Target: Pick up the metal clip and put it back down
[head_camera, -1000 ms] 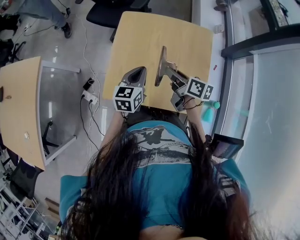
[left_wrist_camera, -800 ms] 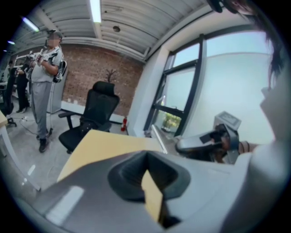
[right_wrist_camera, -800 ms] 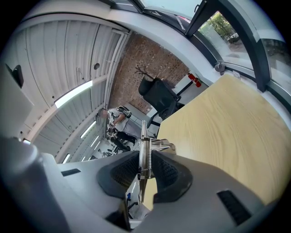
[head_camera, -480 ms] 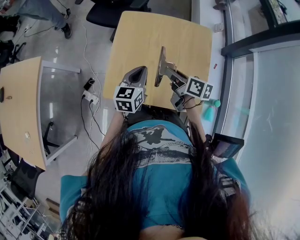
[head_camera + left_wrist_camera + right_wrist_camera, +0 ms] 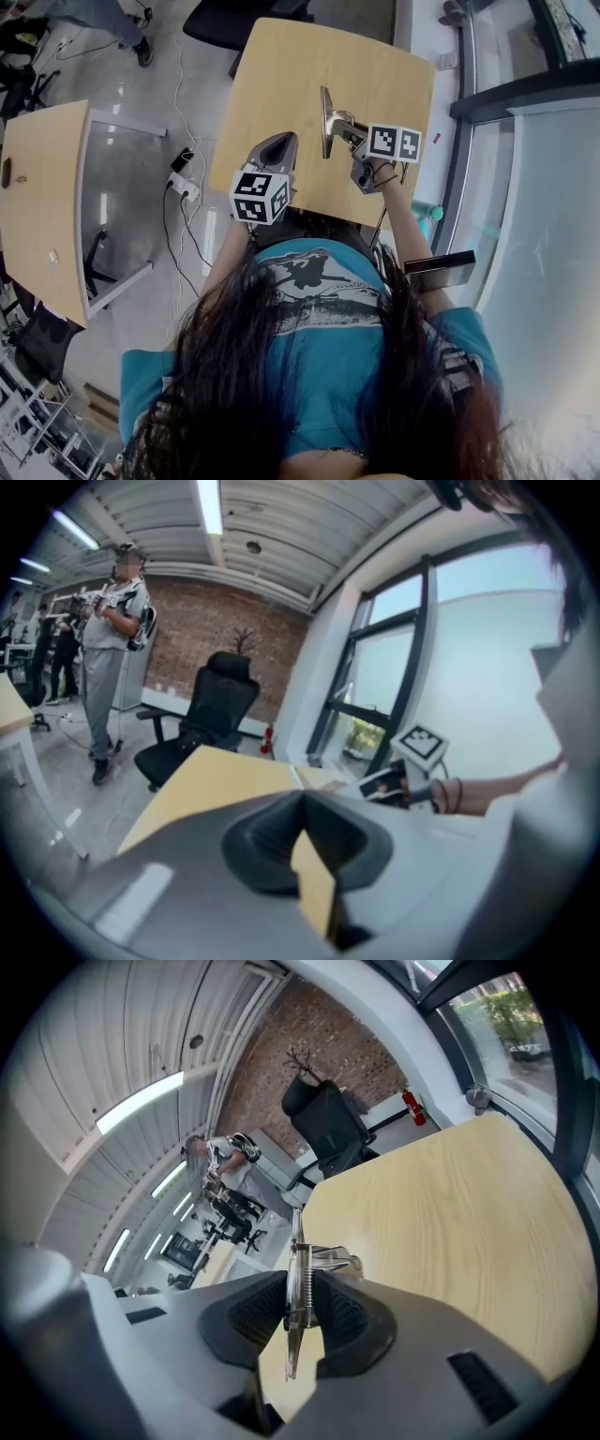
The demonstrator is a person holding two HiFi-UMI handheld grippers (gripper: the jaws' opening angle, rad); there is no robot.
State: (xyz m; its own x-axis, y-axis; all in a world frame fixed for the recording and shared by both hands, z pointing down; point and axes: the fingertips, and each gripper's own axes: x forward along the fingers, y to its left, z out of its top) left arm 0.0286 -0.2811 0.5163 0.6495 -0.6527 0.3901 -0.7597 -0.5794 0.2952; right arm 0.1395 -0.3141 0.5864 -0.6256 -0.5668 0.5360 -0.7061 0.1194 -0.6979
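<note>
Since a second ago the right tongs have gone further out over the table with the clip, and their marker cube has turned; the left tongs stay near the table's near edge. From the head view, the clip stands on edge as a thin upright plate in the right tongs, over the middle of the table; whether it touches the top cannot be told. Left gripper view: the left tongs are pressed together at the tips with nothing in them, and the table shows past them, with the right tongs off to the right and a chair behind. Right gripper view: the right tongs pinch the clip between both pads, its spring showing in the gap, above the table.
</note>
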